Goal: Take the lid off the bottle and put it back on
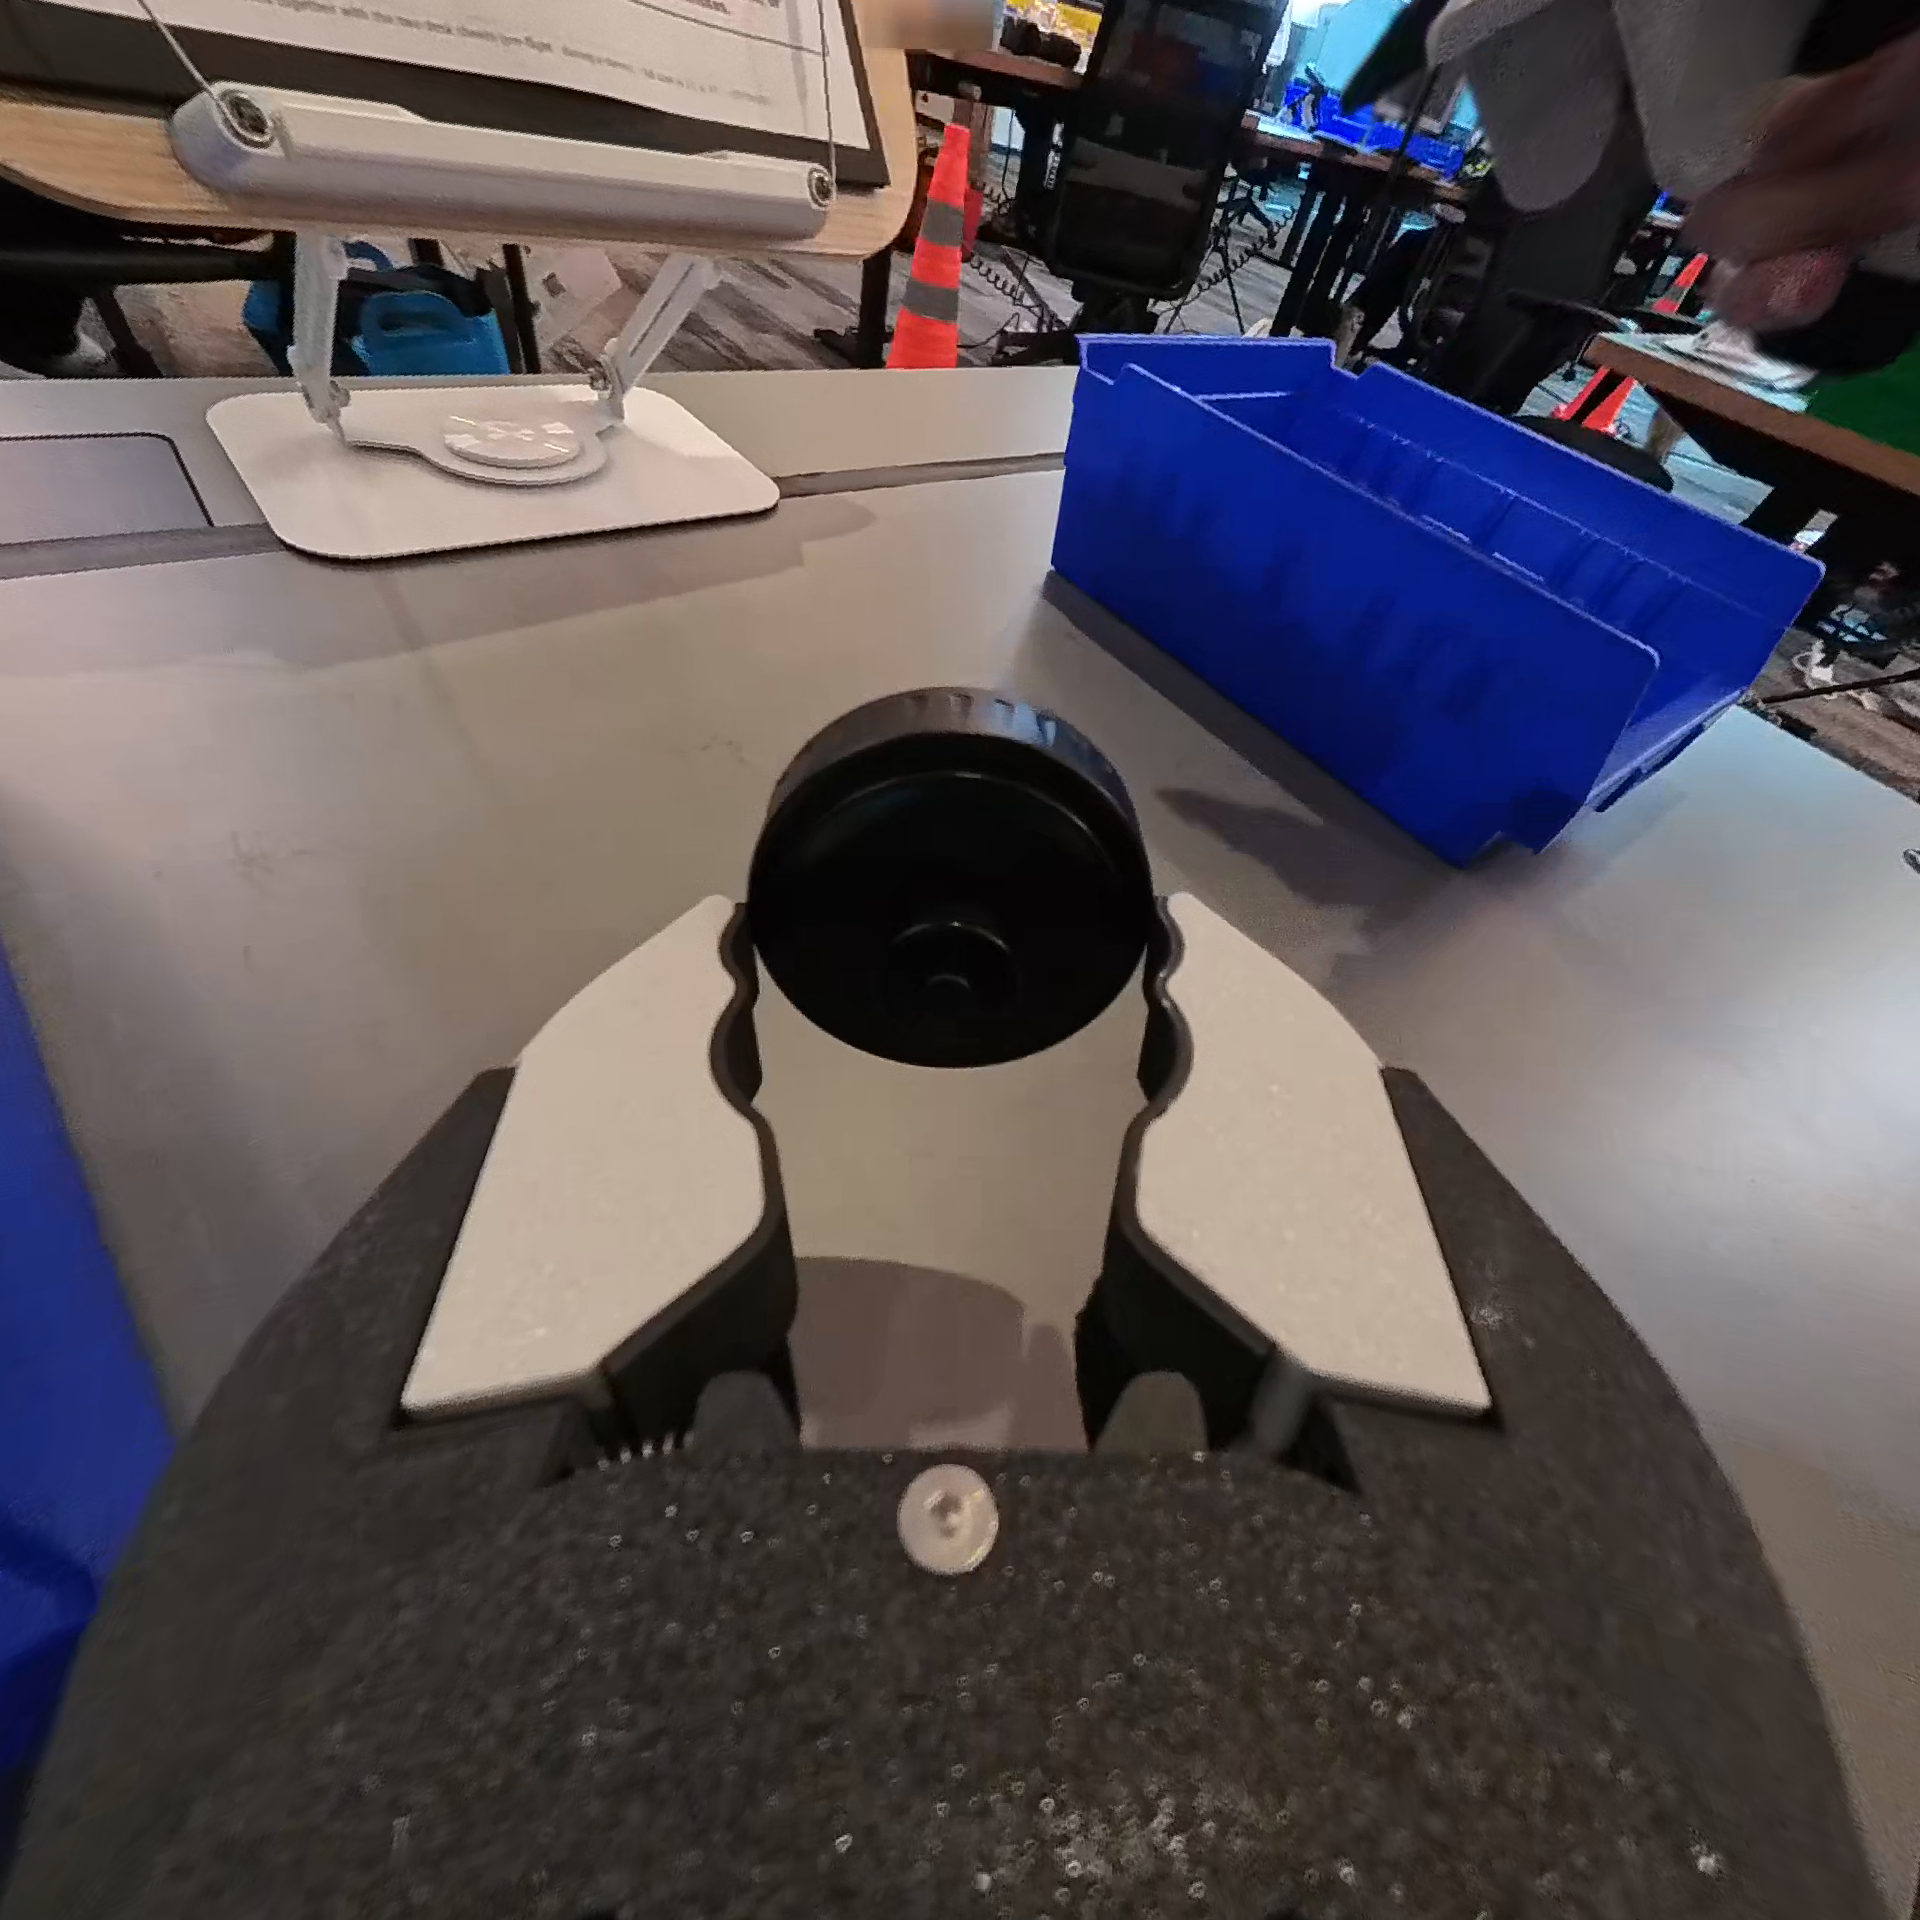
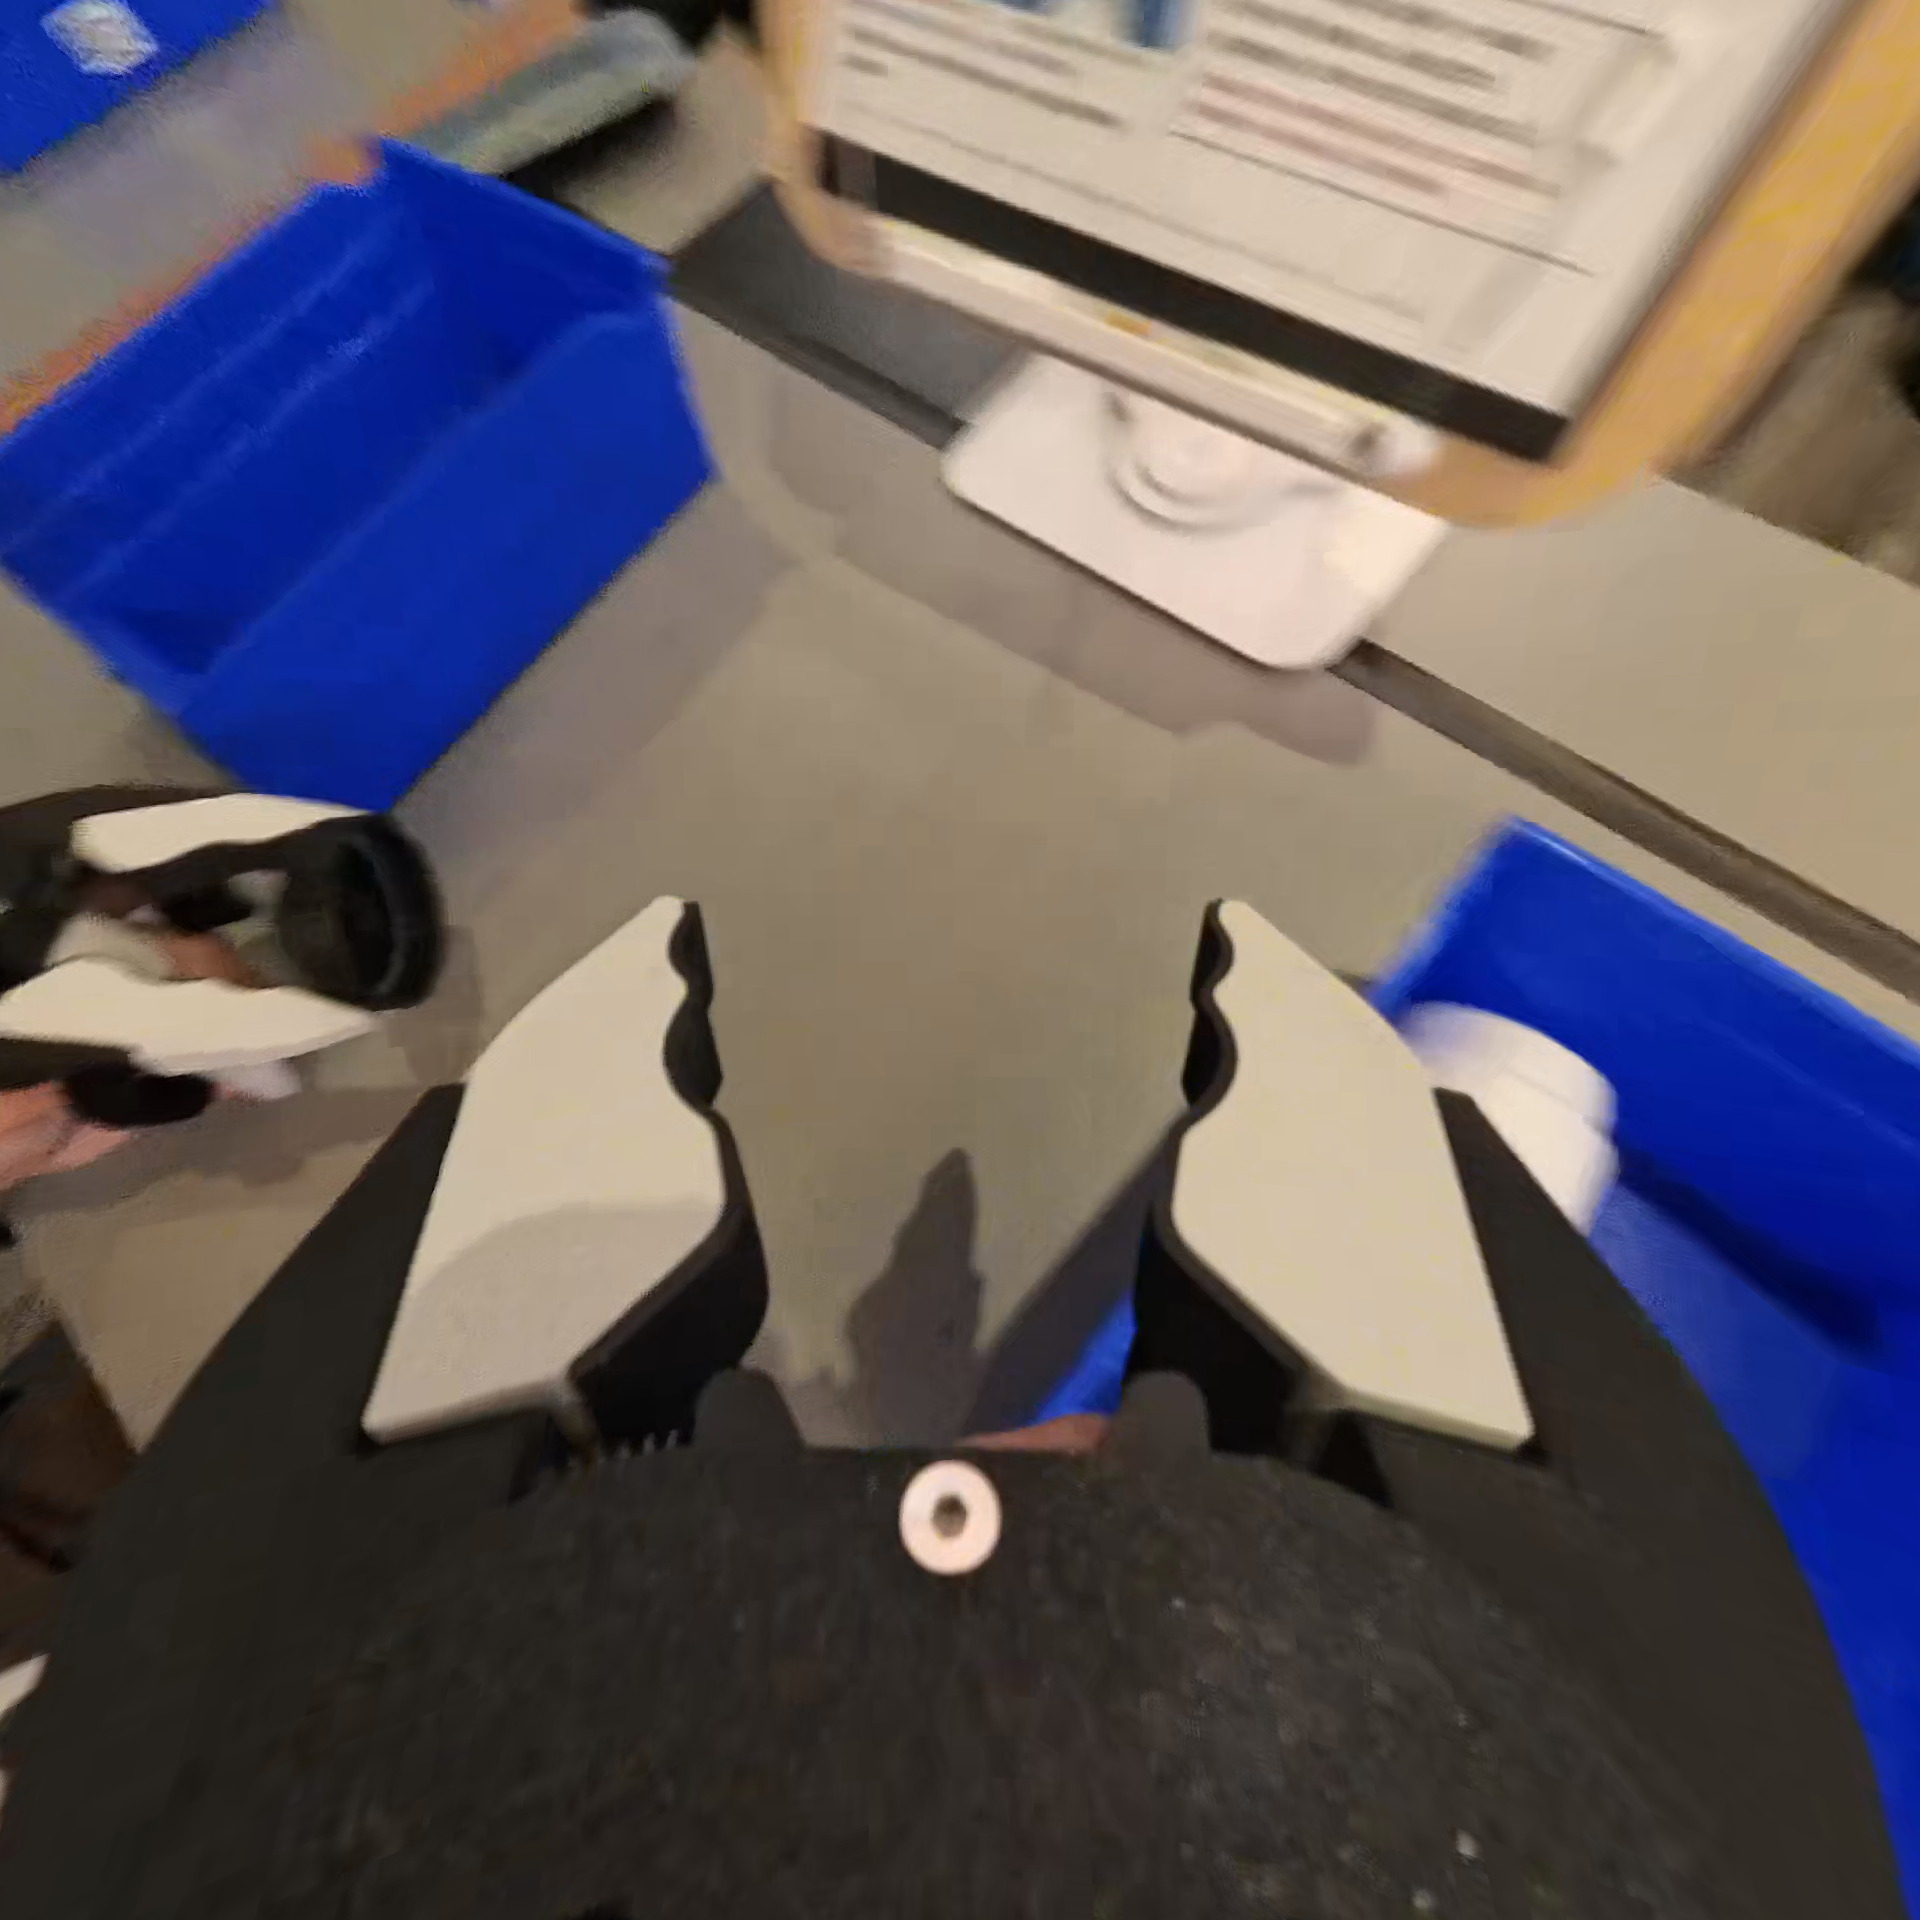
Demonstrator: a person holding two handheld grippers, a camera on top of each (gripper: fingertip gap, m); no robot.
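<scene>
Lid (image 1: 948, 894), black, pinched on edge in the left tool (image 1: 948, 935) above open grey worktop (image 1: 416, 831).
Right tool (image 2: 951, 997) spread wide, bare; blue bins (image 1: 1403, 582) and a white stand (image 1: 488, 468) border the clear middle.

Right wrist view motion-blurred throughout; white bottle (image 2: 1527, 1101) in blue bin (image 2: 1766, 1091) half hidden behind right gripper (image 2: 951, 997); sheet illegible.

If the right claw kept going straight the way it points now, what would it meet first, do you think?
The right claw is open and empty. Ahead, the grey table looks free, so it would probably touch the tabletop first, or farther on the white stand base. Blur makes depth uncertain.
</scene>
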